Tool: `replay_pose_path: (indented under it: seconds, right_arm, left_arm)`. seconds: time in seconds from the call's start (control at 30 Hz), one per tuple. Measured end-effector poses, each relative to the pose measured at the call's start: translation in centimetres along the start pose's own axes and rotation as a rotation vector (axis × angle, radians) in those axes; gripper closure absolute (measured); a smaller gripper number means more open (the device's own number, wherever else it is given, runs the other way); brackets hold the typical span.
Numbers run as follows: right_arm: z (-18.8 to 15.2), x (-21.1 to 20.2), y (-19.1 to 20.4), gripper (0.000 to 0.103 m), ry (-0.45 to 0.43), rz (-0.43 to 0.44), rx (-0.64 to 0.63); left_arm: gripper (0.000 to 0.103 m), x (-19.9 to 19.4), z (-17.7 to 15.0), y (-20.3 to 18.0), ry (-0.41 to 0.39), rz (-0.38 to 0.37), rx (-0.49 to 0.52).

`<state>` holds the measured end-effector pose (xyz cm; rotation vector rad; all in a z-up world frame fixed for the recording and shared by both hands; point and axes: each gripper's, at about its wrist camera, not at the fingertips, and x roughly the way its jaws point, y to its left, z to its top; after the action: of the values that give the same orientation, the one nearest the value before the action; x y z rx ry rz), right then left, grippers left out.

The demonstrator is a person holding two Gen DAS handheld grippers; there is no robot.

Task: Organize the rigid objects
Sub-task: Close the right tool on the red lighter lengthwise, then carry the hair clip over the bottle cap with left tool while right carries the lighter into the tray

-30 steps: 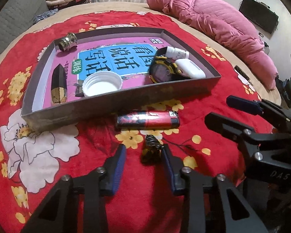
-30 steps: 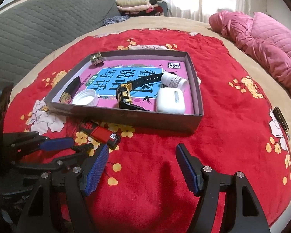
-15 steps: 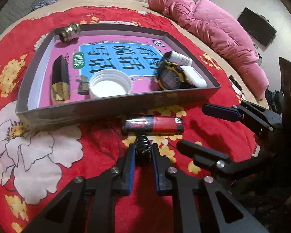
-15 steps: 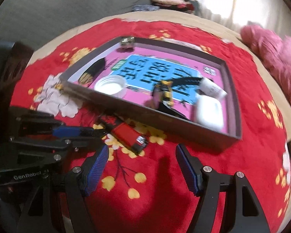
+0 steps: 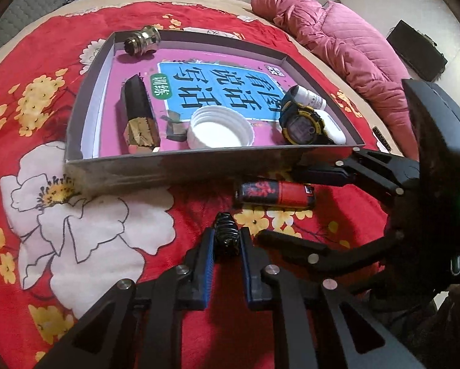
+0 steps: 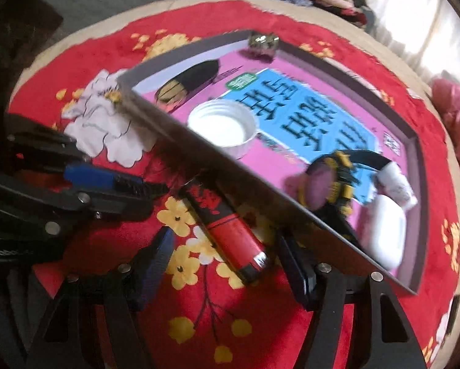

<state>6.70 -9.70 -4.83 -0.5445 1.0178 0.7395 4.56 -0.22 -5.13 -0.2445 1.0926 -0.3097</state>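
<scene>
A: Left gripper [image 5: 226, 240] is pinching the small black spring clip [image 5: 226, 235] between its pads.

B: Right gripper [image 6: 226, 255] is closing, fingers spread either side of the red lighter [image 6: 226, 224], not touching; grey tray [image 6: 217, 153] lying beyond.

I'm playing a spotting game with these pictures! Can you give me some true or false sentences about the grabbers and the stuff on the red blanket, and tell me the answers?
1. The left gripper is squeezing a small black ridged clip. True.
2. The red lighter lies inside the grey tray. False: it lies on the red blanket, just outside the tray's near wall.
3. The right gripper has the lighter between its fingers but is not pinching it. True: its jaws are closing.
4. The white cap in the tray sits with its open side up. True.
5. The yellow and black watch lies on the blanket. False: it is in the tray.
</scene>
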Motion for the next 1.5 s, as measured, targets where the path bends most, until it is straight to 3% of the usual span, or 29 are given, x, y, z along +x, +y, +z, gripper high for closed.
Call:
replay_pose_path:
  seconds: [0.2,0.3,0.37,0.4,0.53,0.63,0.67,0.87,1.1,1.3,1.5]
  right_arm:
    - [-0.2,0.5,-0.8,0.036,-0.009,0.05,0.052]
    - [-0.2,0.2,-0.8,0.048,-0.016,0.036,0.065]
    - [-0.2,0.0,-0.6,0.066,-0.018,0.041,0.06]
    - [-0.2,-0.1,-0.3,0.07,-0.02,0.036,0.05]
    - [-0.9,-0.6,1.2,0.081,-0.038,0.017,0.019]
    - [-1.5,-1.2,1.2,0.086,-0.057,0.039,0.075]
    - [-1.8,-1.5,1.1,0.092,-0.062,0.054,0.102]
    - [-3.7,-3.0,0.9,0.093,-0.096,0.107,0.193]
    - [-4.3,-6.1,-0.9,0.093,-0.203,0.154,0.307]
    - [-4.5,-9.5,-2.8,0.093,-0.316,0.1,0.383]
    - [-4.8,-10.6,-5.5,0.093,-0.355,0.033,0.476]
  left_arm:
    - [0.087,0.1,-0.1,0.0,0.001,0.004,-0.004]
    - [0.087,0.2,-0.1,0.0,0.0,0.001,-0.01]
    - [0.087,0.2,0.0,0.0,0.001,0.0,-0.014]
    - [0.087,0.4,0.0,0.0,0.0,0.0,-0.015]
    - [0.087,0.3,0.0,0.0,-0.001,0.0,-0.015]
    - [0.087,0.3,0.0,0.0,-0.004,0.004,-0.014]
    - [0.087,0.2,0.0,0.0,-0.007,0.006,-0.015]
    - [0.087,-0.3,0.0,0.4,-0.012,0.0,-0.036]
    - [0.087,-2.0,-0.2,0.5,-0.064,0.003,-0.044]
    - [0.087,-4.4,0.6,0.1,-0.179,0.007,-0.047]
    - [0.087,-4.4,2.1,-0.3,-0.224,0.036,-0.04]
